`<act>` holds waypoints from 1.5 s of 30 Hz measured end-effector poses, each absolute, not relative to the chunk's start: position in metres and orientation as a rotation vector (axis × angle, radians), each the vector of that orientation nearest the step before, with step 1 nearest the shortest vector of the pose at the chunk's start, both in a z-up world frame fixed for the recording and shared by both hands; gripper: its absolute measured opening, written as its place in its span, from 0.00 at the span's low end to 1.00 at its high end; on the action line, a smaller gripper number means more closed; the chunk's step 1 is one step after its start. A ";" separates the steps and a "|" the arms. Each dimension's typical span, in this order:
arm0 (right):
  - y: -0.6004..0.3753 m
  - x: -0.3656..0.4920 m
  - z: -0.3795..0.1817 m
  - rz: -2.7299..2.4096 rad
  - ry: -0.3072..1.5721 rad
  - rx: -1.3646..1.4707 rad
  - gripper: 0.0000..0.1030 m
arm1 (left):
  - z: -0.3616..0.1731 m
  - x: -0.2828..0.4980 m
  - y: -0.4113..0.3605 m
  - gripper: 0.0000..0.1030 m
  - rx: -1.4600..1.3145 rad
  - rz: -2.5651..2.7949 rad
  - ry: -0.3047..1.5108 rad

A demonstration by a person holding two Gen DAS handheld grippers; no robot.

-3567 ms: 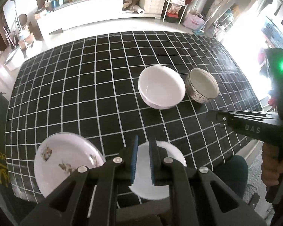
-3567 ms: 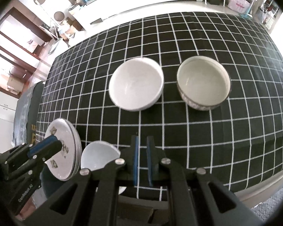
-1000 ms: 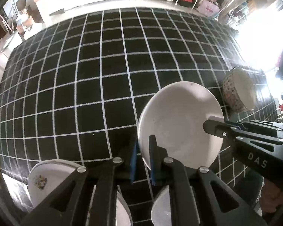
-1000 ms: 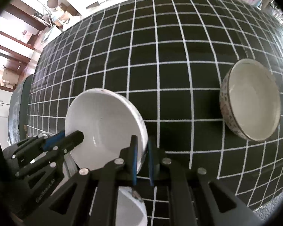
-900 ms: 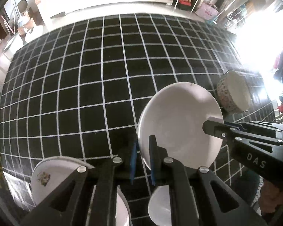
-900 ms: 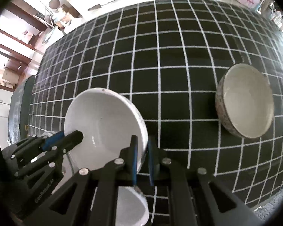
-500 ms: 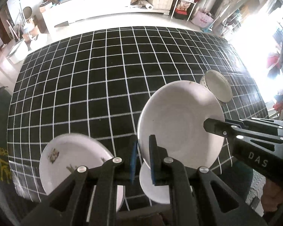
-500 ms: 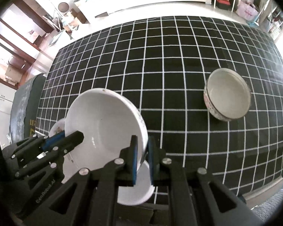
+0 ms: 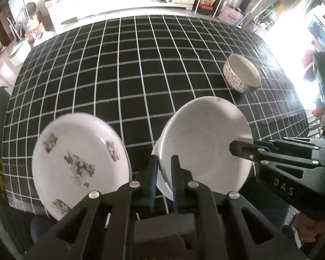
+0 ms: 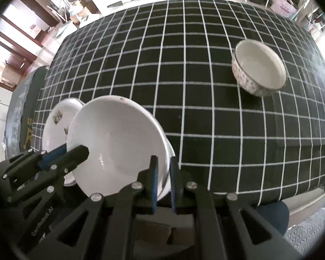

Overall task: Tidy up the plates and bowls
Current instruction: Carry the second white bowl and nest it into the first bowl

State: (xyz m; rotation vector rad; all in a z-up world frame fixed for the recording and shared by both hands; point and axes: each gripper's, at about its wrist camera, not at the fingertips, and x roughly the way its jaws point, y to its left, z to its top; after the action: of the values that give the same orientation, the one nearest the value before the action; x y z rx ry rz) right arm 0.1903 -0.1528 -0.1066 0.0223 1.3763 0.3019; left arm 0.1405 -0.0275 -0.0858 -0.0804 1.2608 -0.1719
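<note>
Black grid tablecloth, white counter, bright window

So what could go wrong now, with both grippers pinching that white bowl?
1. Both the left gripper and right gripper clamp only the thin rim of the white bowl; if they pull unevenly, it might slip or chip.
2. The small bowl underneath sits near the table edge, so a hard landing could knock it off.
3. The plate is close by and could get bumped.

White bowl, floral plate, black-and-white checked tablecloth.
</note>
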 end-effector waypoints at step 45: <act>-0.127 0.190 -0.133 0.275 1.381 -0.127 0.15 | -0.121 0.144 -0.029 0.09 -0.098 -0.177 1.318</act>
State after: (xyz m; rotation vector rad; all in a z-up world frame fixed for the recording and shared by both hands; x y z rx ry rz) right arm 0.1903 -0.1274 -0.1330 -0.1265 1.3814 0.2748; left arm 0.1441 -0.0285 -0.1211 -0.0979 1.3184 -0.1767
